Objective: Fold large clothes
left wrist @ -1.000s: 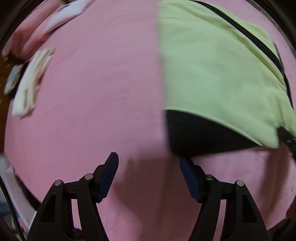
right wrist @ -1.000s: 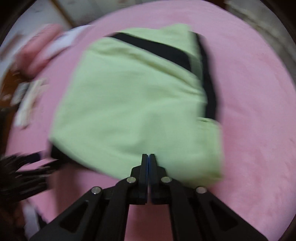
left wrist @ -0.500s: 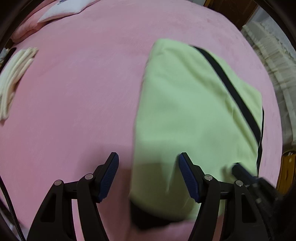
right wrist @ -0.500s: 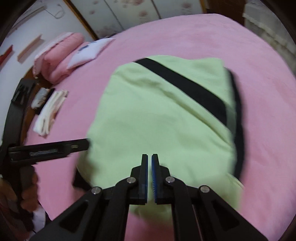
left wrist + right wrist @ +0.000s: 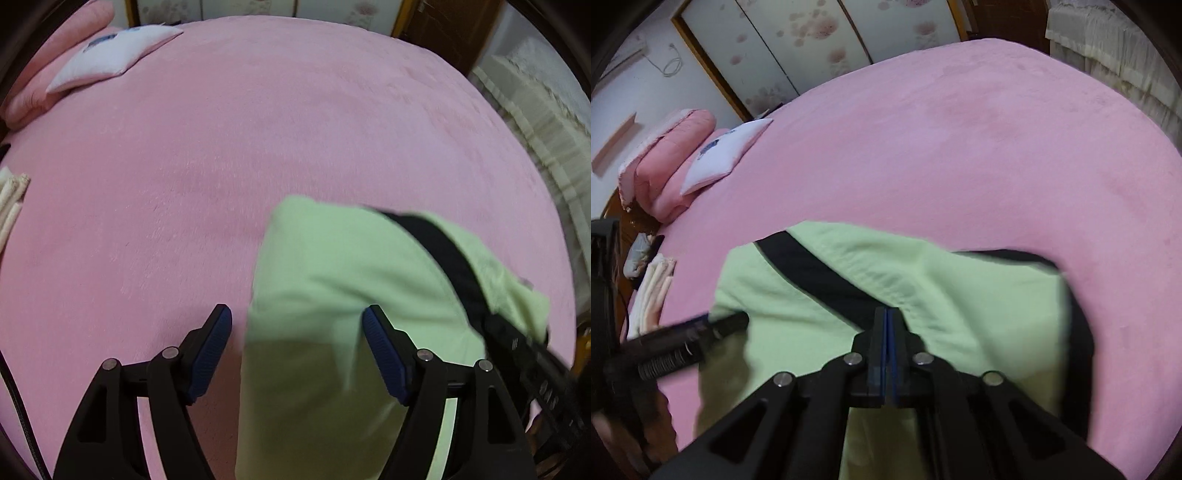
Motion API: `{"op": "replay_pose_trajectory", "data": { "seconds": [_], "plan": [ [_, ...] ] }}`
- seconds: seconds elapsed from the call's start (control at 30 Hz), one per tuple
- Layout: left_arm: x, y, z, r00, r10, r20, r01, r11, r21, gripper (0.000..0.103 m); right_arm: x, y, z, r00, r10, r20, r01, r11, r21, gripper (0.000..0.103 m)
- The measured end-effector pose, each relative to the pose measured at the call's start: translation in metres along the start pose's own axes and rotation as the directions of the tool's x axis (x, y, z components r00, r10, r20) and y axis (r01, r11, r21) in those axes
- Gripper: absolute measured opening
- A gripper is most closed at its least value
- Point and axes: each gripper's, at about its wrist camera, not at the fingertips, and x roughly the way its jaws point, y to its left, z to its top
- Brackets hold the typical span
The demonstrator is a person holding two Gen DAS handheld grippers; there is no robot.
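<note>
- Pink plush bedding (image 5: 960,155) covered the whole bed, and behind it I could see sliding panels with a faded pink floral print (image 5: 798,40) framed in wood.
- At the far left of the bed lay a folded pink quilt (image 5: 665,162) with a white pillow (image 5: 724,155) leaning on it; nearer, at the bed's left edge, sat a stack of folded cream cloths (image 5: 652,291).
- Cream lace curtains (image 5: 535,122) hung along the right side.
- My task piece, a folded light green garment with black trim (image 5: 960,295), lay on the bedding at the near side, a black band crossing its top layer at a slant.
- In the left wrist view that garment (image 5: 332,295) filled the lower middle and right, its left edge running down between my left fingers.
- My left gripper (image 5: 297,350) had its fingers well apart and opening, their blue pads clear of the cloth beneath; I saw nothing pinched.
- My right gripper (image 5: 887,321) had its fingers pressed together over the garment, near the black band; I could not tell whether any cloth was caught between them.
- From the right wrist view, the left gripper (image 5: 683,339) appeared as a blurred black bar at the garment's left edge.
- From the left wrist view, part of the right gripper (image 5: 524,354) crossed the garment's right corner, also blurred.
</note>
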Motion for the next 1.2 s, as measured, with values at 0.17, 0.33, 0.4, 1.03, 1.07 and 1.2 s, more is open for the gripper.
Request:
{"op": "replay_pose_trajectory", "data": {
  "seconds": [0.17,0.33,0.4,1.03,1.07,1.2],
  "plan": [
    [-0.016,-0.004,-0.01,0.997,0.074,0.03,-0.076,0.996,0.046,0.073,-0.023,-0.008,-0.014,0.987,-0.153,0.042,0.153,0.988,0.002,0.001],
    [-0.043,-0.005,-0.042,0.998,0.055,-0.003,-0.055,0.998,0.015,0.073,-0.059,-0.012,-0.045,0.975,-0.223,0.021,0.219,0.966,0.137,0.013],
    [-0.056,0.0,-0.061,0.999,0.041,-0.014,-0.041,0.999,0.006,0.073,-0.073,-0.007,-0.069,0.972,-0.234,-0.005,0.232,0.957,0.174,0.035],
    [-0.189,-0.014,-0.205,0.99,0.027,-0.137,-0.03,0.999,-0.015,0.086,-0.186,0.075,-0.145,0.948,-0.259,-0.185,0.277,0.958,0.08,0.083],
    [-0.199,-0.017,-0.207,0.991,0.023,-0.129,-0.025,1.0,-0.014,0.087,-0.188,0.079,-0.145,0.944,-0.271,-0.19,0.288,0.955,0.07,0.084],
    [-0.223,-0.021,-0.207,0.992,0.037,-0.12,-0.035,0.999,0.014,0.091,-0.207,0.092,-0.142,0.94,-0.282,-0.193,0.298,0.953,0.058,0.084]
  ]
}}
